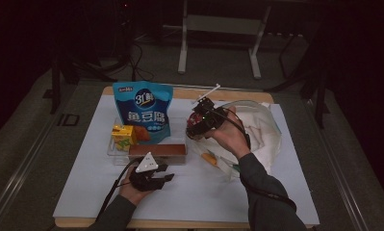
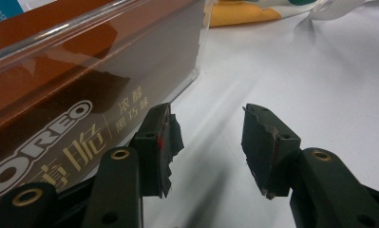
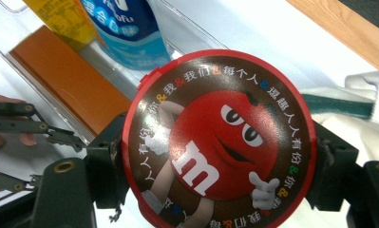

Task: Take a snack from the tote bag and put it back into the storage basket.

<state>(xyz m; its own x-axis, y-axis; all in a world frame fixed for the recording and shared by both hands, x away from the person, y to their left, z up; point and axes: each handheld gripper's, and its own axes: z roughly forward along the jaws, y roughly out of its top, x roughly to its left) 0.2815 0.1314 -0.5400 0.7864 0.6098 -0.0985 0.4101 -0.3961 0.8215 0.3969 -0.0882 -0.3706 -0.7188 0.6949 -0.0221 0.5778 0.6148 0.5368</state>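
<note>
Room: dim, with a dark floor, cables and a pale metal stand [image 1: 218, 29] beyond the table's far edge.
Table: a white sheet [image 1: 189, 192] covers the wooden top; the wood shows along the far edge.
Left gripper [image 1: 166, 174]: resting low on the sheet near the front edge, left of centre, held in the person's left hand [image 1: 132, 188]. In its own view the jaws stand apart with bare white sheet between them, gripping nothing; the left jaw sits just beside the tray wall.
Clear tray [image 1: 113, 153]: left of centre on the sheet, just beyond the left gripper, holding snacks.
Yellow carton [image 1: 122, 135]: upright at the tray's left end.
Blue pouch [image 1: 143, 111]: standing at the tray's far side, tallest thing on the table.
Brown biscuit box [image 1: 157, 151]: lying along the tray's front wall; in the left gripper view its Oreo lettering [image 2: 37, 145] reads through the plastic.
Candy tin [image 3: 219, 137]: round, red-rimmed, with a red cartoon figure on the lid; lifted off the sheet right of the tray, near the middle of the table.
Right gripper [image 1: 199, 122]: raised in the person's right hand [image 1: 233, 137], its jaws clamped on opposite sides of the candy tin.
White bag [image 1: 262, 130]: slumped at the right side of the sheet, mouth open, just behind the right hand.
</note>
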